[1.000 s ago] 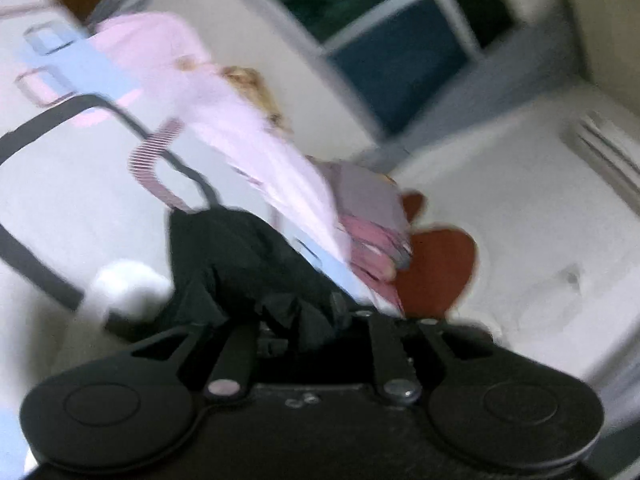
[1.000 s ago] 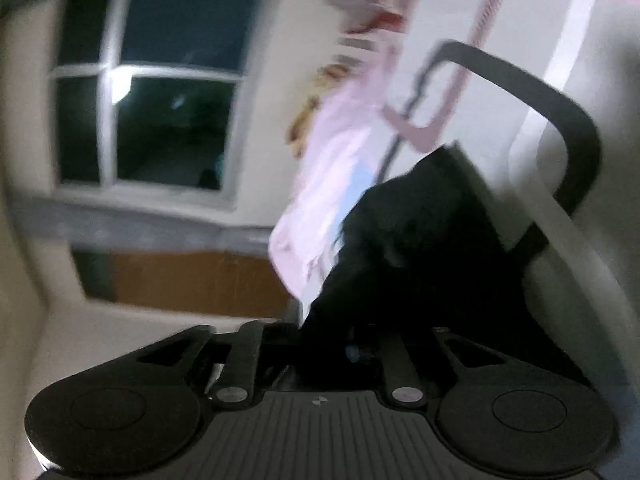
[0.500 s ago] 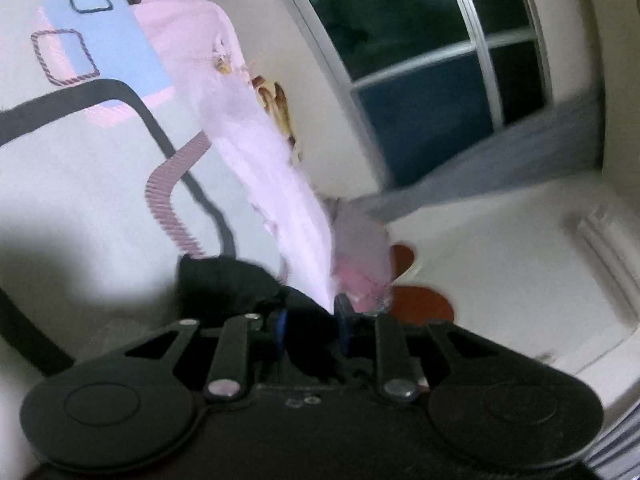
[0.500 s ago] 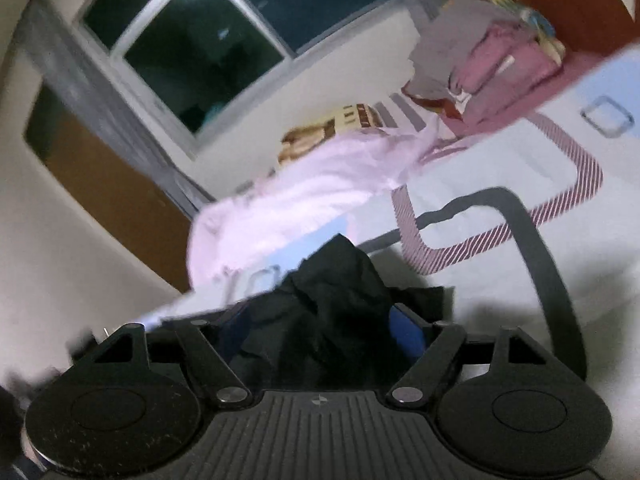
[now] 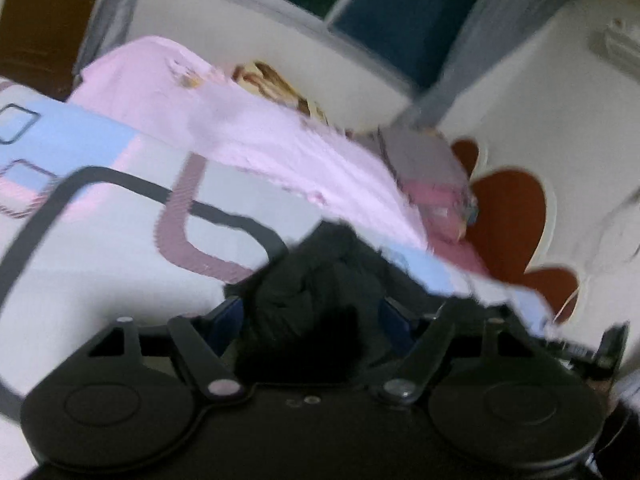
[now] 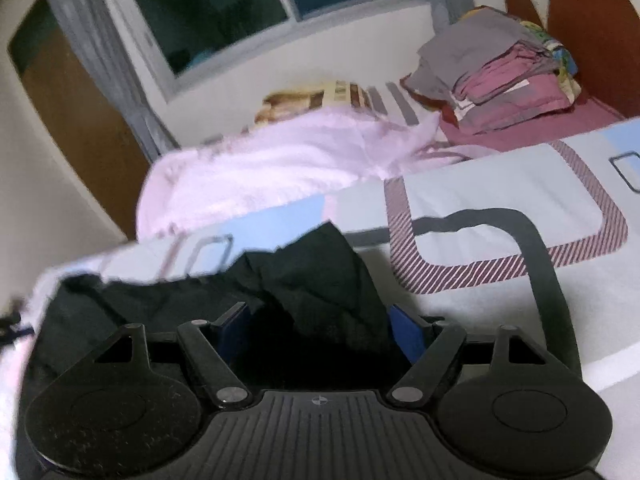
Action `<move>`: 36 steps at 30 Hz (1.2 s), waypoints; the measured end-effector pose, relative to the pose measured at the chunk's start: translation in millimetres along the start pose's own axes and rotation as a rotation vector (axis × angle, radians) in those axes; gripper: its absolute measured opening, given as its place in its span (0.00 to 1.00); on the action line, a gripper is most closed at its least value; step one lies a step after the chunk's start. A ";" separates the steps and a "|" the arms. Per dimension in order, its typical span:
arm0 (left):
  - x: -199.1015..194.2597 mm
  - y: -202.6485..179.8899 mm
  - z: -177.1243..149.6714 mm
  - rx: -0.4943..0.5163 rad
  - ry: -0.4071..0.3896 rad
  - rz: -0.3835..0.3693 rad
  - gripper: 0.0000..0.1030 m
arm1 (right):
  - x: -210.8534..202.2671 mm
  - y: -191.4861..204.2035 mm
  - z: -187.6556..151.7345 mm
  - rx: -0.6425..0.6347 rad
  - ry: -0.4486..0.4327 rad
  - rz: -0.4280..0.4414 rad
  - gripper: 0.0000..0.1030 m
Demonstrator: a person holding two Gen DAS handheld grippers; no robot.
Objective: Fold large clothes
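A crumpled black garment [image 5: 320,276] lies bunched on the patterned bed sheet [image 5: 100,280]. In the left wrist view my left gripper [image 5: 312,316] has its blue pads [image 5: 230,316] spread wide and its jaws are opening, with the black cloth heaped loosely between them. In the right wrist view the same black garment [image 6: 312,280] spreads left across the sheet [image 6: 480,308]. My right gripper [image 6: 320,320] also stands wide, its blue pads [image 6: 404,332] on either side of a fold of the cloth without pinching it.
A pale pink garment [image 6: 260,168] lies along the bed's far side by the wall. A stack of folded clothes [image 6: 500,80] sits near the brown heart-shaped headboard [image 5: 508,216]. A dark window [image 6: 220,8] and a brown cabinet [image 6: 68,120] stand behind.
Both grippers have rolled and shifted over the bed. Their jaws, earlier narrow on the black cloth, now stand wide, and the cloth has sunk onto the sheet.
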State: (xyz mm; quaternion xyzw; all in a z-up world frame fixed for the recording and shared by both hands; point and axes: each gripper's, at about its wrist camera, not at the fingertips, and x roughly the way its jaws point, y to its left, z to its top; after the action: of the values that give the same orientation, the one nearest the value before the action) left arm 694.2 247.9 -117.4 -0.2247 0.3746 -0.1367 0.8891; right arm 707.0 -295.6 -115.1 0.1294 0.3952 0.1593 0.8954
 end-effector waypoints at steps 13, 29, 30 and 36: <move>50.3 -10.3 -22.1 0.132 0.009 0.135 0.15 | 41.4 -23.6 -20.7 -0.093 -0.021 -0.073 0.15; 25.3 -182.4 -53.4 0.553 -0.109 0.132 0.58 | 14.1 120.3 -25.8 -0.190 -0.151 0.004 0.56; 39.1 -188.4 -54.5 0.559 -0.088 0.145 0.58 | 28.4 131.5 -26.7 -0.212 -0.121 -0.004 0.56; 92.0 -146.9 -66.4 0.404 -0.033 0.159 0.64 | 90.6 117.7 -50.0 -0.277 -0.106 -0.020 0.61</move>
State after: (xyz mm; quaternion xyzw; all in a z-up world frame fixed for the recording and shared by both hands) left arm 697.7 63.8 -140.3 -0.0139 0.3415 -0.1346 0.9301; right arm 705.8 -147.4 -166.1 0.0089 0.3229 0.1965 0.9257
